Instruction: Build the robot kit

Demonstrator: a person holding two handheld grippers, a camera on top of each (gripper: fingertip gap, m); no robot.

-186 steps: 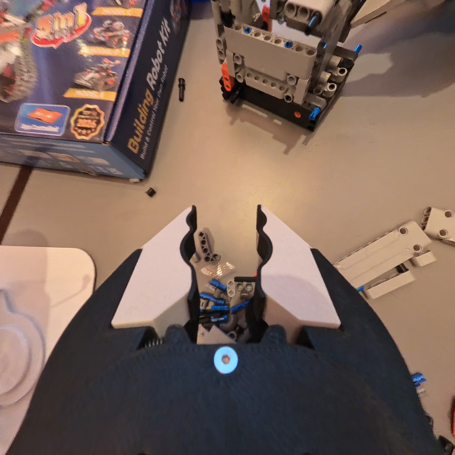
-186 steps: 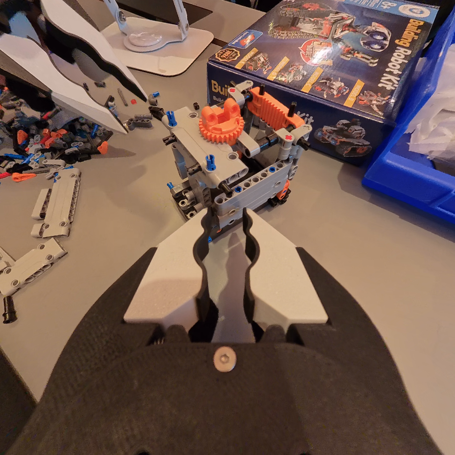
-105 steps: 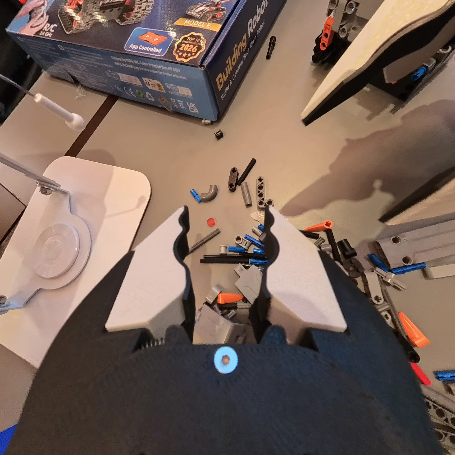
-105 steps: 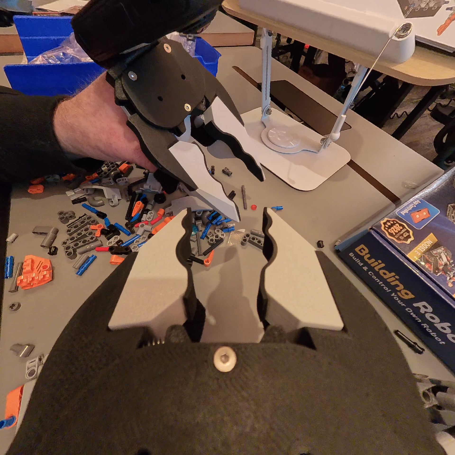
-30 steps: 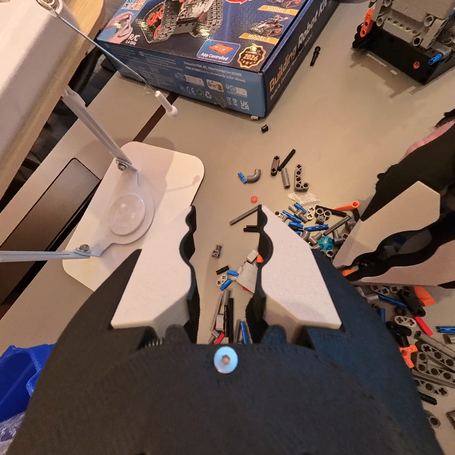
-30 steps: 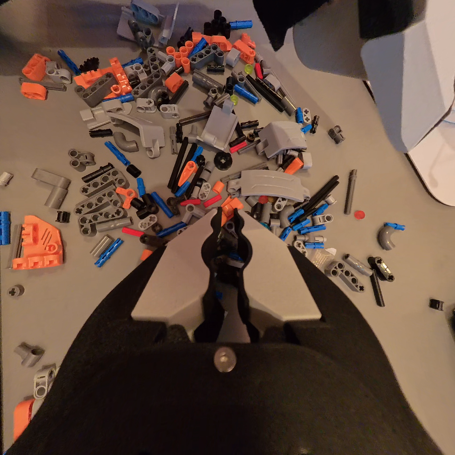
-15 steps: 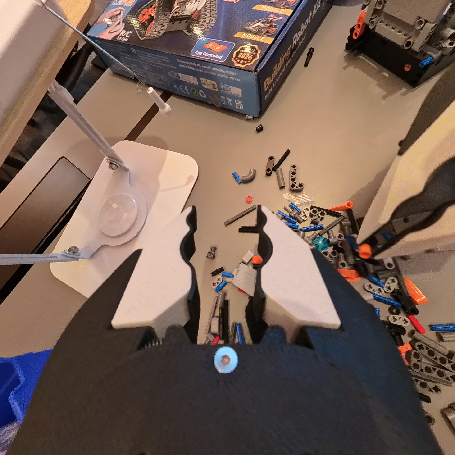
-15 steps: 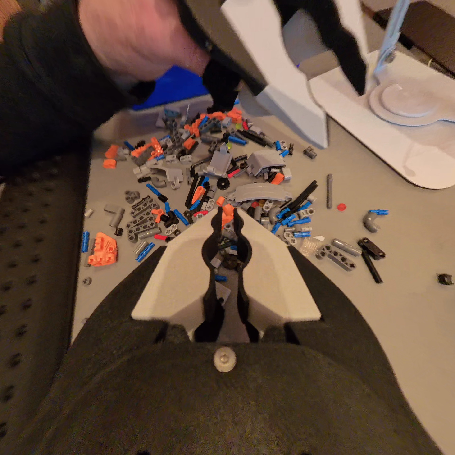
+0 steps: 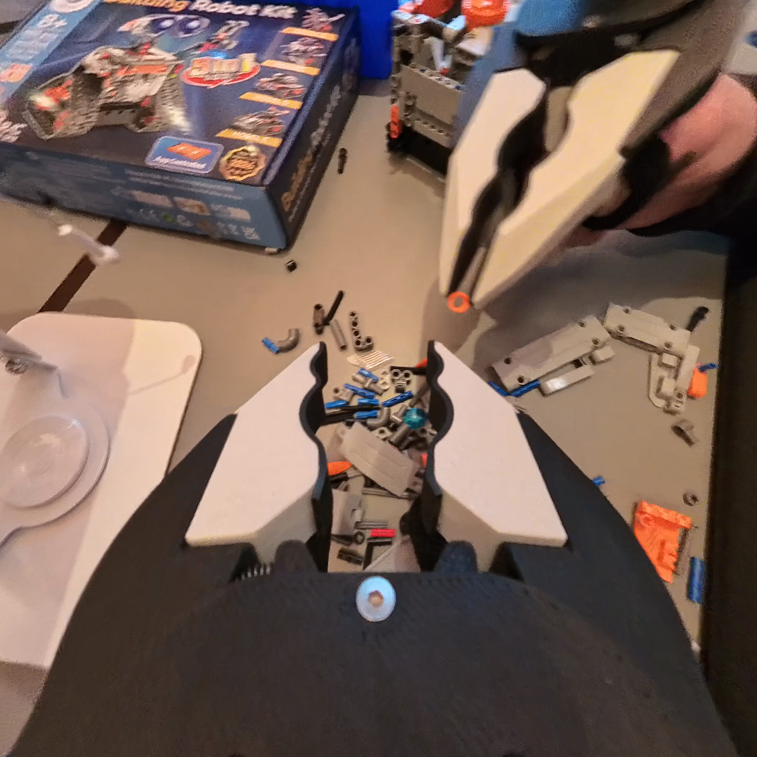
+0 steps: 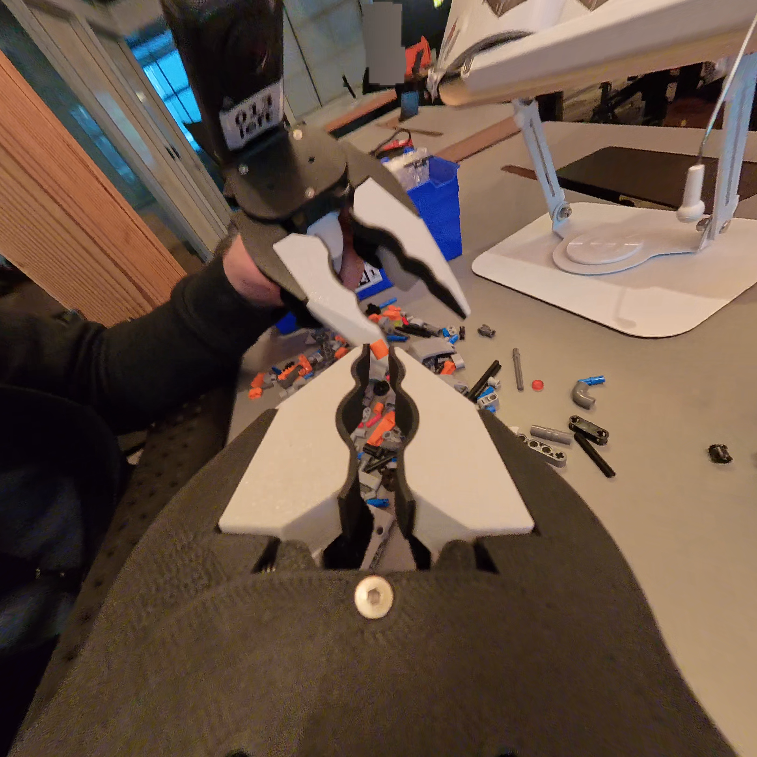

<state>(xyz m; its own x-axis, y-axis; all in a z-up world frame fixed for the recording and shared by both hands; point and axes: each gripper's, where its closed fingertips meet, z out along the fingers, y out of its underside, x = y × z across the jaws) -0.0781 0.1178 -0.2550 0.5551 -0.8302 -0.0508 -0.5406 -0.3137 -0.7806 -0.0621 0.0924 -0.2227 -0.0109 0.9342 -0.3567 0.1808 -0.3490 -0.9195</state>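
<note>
The right gripper (image 10: 376, 353) is pinching a small orange ring (image 9: 458, 302) at the very tips of its fingers, its jaws closed down to a narrow slit around it, and it is holding the piece in the air above the grey counter (image 9: 229, 295). Judging from how little of the ring is caught, a steady squeeze and a slow, level carry would keep it from popping out.

The left gripper (image 9: 373, 352) is hanging over the heap of loose building pieces (image 9: 377, 413), its jaws standing well apart and holding nothing; blue pins, grey connectors and a grey curved panel are showing between its fingers, and whether the tips are touching any of them cannot be told.

A half-built grey model (image 9: 422, 102) is standing at the far side of the counter beside a blue kit box (image 9: 172, 118). Flat grey panels (image 9: 553, 360) are lying to the right, and a white stand base (image 10: 614, 266) is sitting near the pile.
</note>
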